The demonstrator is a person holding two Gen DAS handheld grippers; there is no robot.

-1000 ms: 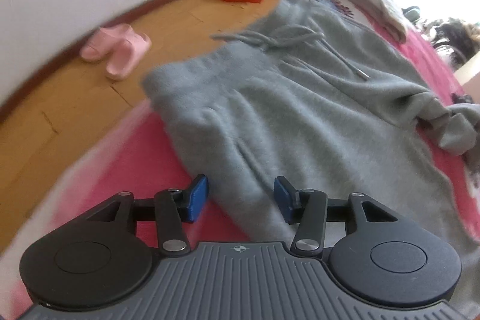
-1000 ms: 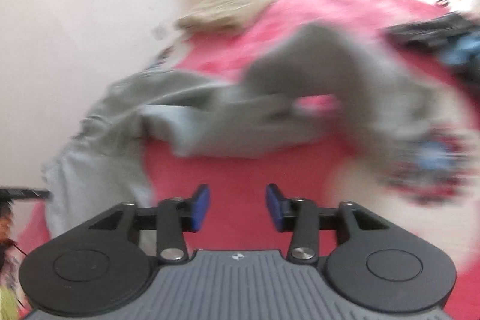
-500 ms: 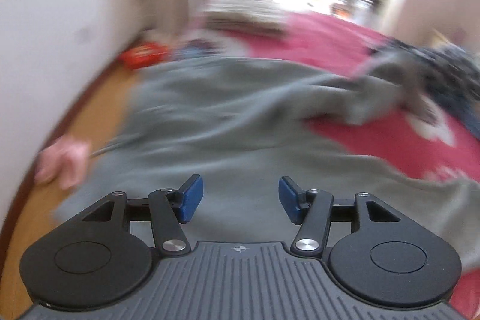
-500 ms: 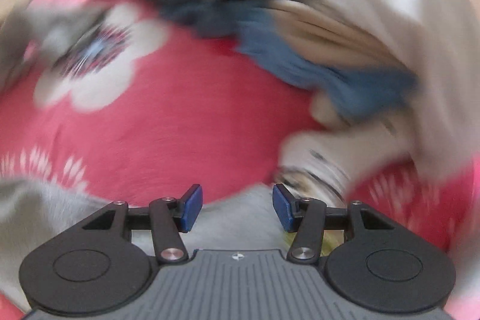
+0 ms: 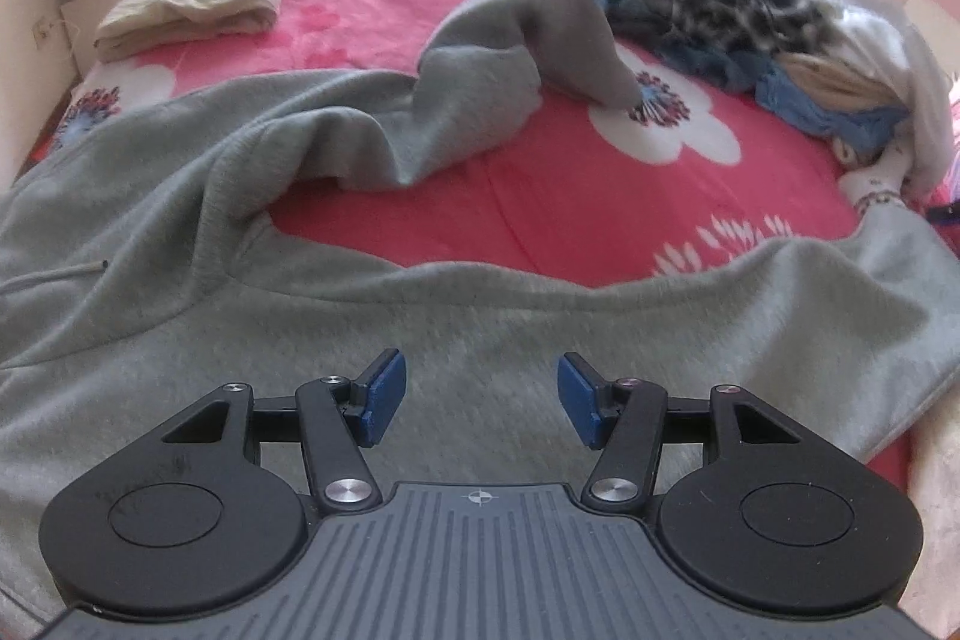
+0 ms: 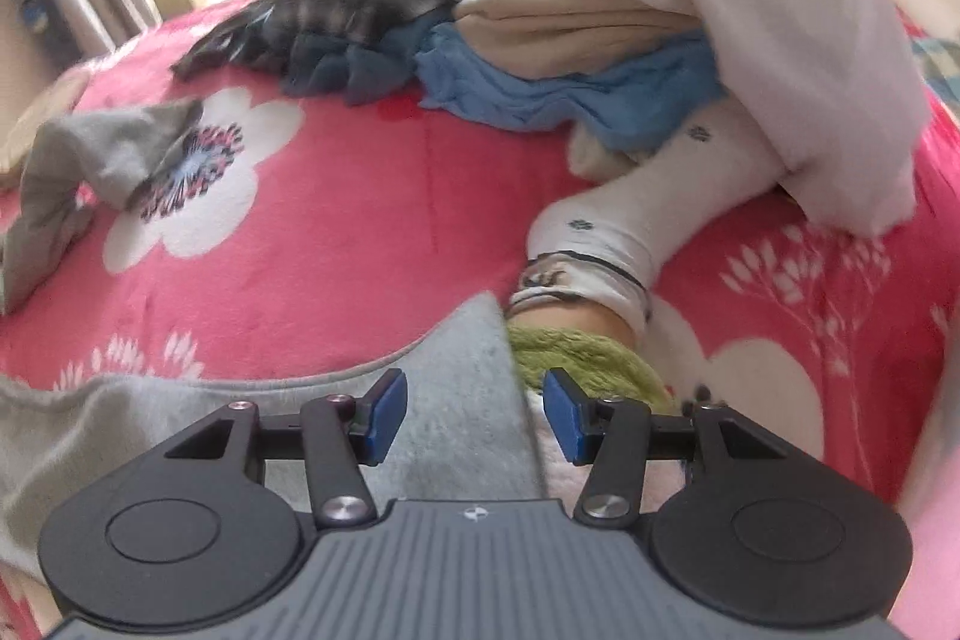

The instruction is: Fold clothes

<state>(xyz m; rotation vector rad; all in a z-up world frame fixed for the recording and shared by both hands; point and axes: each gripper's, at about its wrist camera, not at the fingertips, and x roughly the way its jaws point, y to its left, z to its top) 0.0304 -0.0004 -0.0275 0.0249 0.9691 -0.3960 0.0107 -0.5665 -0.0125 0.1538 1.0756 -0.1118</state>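
1. Left wrist view: the grey sweatpants [image 5: 252, 196] lie spread across the lower and middle frame on the pink floral blanket [image 5: 600, 196], one leg crumpled toward upper centre, probably laid out for folding. The left gripper [image 5: 480, 394] tilts down over the fabric, jaws spread, having just opened, pinching nothing

2. Right wrist view: the sweatpants' leg hem [image 6: 462, 370] sits at lower centre beside a white sock [image 6: 624, 226] and the unfolded pile [image 6: 600, 16] in the upper frame. The right gripper [image 6: 474, 418] angles down, jaws spread, straddling the hem edge without gripping
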